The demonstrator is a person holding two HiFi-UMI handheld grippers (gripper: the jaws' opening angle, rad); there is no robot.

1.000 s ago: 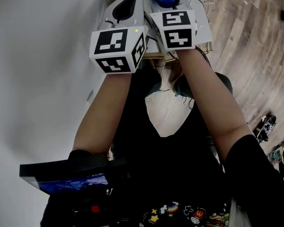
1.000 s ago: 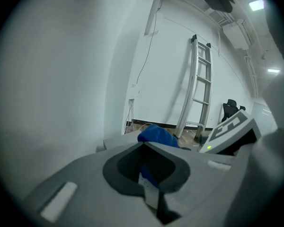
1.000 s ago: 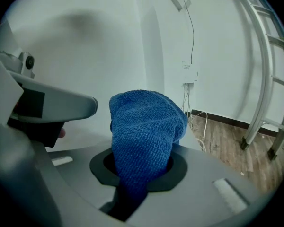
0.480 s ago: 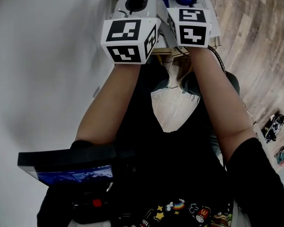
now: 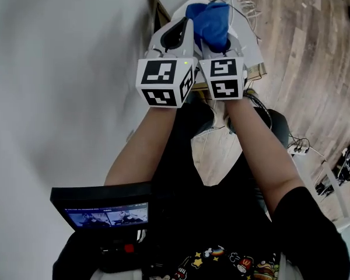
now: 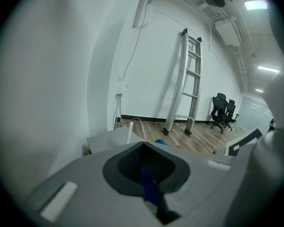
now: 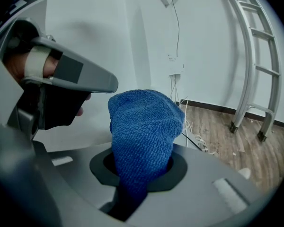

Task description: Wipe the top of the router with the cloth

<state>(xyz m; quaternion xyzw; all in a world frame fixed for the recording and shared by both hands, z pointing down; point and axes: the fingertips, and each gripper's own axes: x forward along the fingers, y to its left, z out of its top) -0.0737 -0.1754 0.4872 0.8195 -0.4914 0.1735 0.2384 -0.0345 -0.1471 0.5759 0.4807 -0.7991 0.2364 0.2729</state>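
Observation:
My right gripper (image 5: 217,37) is shut on a bunched blue cloth (image 5: 210,19), which sticks up out of its jaws (image 7: 142,131). My left gripper (image 5: 176,35) is held close beside it at the left, jaws together, with only a thin blue sliver showing in their slit (image 6: 150,190). Both are raised above a white table (image 5: 248,48) by the wall. A white upright antenna (image 6: 129,132) stands on that table; the router's body is hidden. In the right gripper view the left gripper's grey jaw (image 7: 80,77) ends just short of the cloth.
Loose cables (image 5: 248,4) trail over the wooden floor (image 5: 315,69) beside the table. A ladder (image 6: 184,84) leans on the far wall, with black office chairs (image 6: 225,110) beyond. A small screen (image 5: 102,206) hangs at my chest. The white wall (image 5: 58,69) is at the left.
Both grippers have dropped lower in the head view and sit closer together. The whole blue cloth and the white table now show above them.

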